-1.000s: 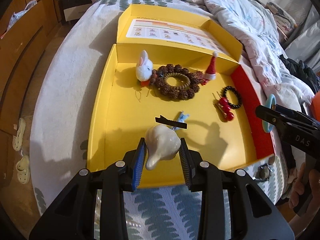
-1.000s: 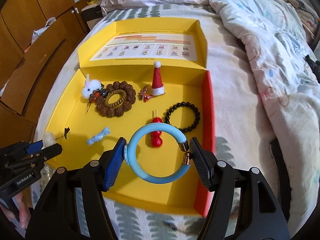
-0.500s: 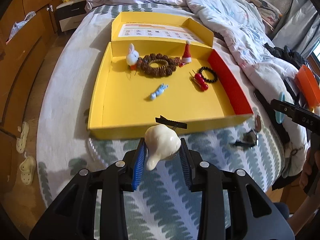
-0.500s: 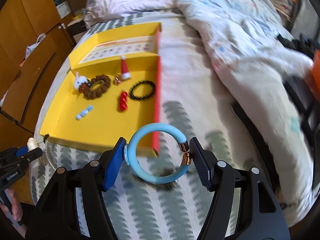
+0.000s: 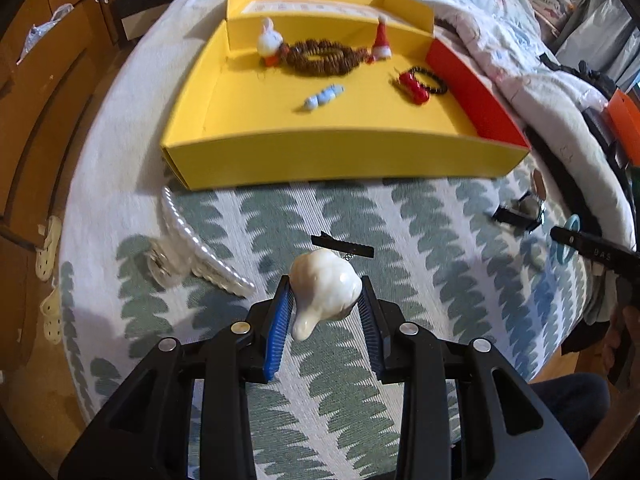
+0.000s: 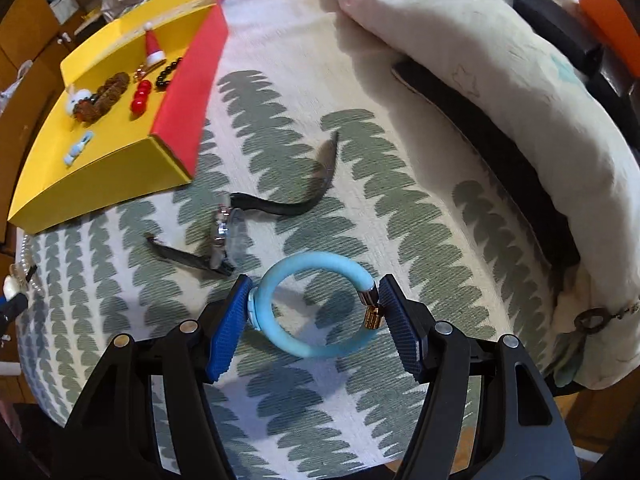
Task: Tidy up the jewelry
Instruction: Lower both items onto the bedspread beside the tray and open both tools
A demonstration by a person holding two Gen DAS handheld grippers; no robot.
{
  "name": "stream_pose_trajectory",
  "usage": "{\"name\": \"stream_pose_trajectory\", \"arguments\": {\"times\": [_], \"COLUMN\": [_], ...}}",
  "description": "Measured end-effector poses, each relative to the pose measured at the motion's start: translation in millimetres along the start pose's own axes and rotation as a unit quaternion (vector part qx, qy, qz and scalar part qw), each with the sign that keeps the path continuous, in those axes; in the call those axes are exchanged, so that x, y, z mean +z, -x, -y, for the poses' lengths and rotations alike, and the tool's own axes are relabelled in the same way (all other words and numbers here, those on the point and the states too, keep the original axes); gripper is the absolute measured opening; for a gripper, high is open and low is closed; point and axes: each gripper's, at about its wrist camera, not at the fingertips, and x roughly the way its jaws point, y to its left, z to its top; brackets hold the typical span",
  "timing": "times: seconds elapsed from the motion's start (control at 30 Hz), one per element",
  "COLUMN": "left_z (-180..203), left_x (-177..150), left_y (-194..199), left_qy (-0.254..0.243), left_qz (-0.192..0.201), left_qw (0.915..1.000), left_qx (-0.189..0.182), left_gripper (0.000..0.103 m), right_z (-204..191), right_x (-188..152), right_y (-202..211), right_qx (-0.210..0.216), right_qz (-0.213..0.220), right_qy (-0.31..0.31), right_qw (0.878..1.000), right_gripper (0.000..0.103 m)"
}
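A cream ceramic charm is pinched between the blue pads of the left tongs, narrow-set, its black clip dangling free ahead on a short chain. That side-on grip keeps the clip clear of the pads. Over on the right, a light blue bangle is spanned across its width by the right tongs, jaws set fairly wide, one pad on the blue band, the other against the gold clasp; held flat like this, the ring cannot swing.

Both pieces are carried above the bed, outside the yellow box, which lies further up the bedspread. Inside it a brown bead wreath, a white rabbit charm, a small Santa hat, red beads, a black bead bracelet and a pale blue trinket are spread out singly, well apart.

On the leaf-patterned bedspread a wristwatch with a black strap is left lying, and a pearl hair claw near the box corner. A rumpled quilt is heaped to one side; wooden cabinets are seen beyond the bed's edge.
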Motion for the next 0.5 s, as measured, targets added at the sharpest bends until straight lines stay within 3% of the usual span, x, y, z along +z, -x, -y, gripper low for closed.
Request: {"name": "stream_pose_trajectory", "arguments": {"times": [0.37,0.5], "left_z": [-4,-3], "left_x": [-5,-5], "left_y": [-27,-30], "left_qy": [0.002,0.002], "left_qz": [-0.031,-0.038], "left_qw": [0.9995,0.9993], "left_qx": [0.004,0.002], "left_gripper": [0.034,0.034], "right_z": [3,2], "right_x": [8,9], "right_y": [-23,-19], "right_qx": [-0.019,-0.032], "right_qz": [-0.026,-0.016], "right_qy": [-0.008,-0.003], "right_qw": [0.999,0.999], "right_gripper": [0.068,0.078]}}
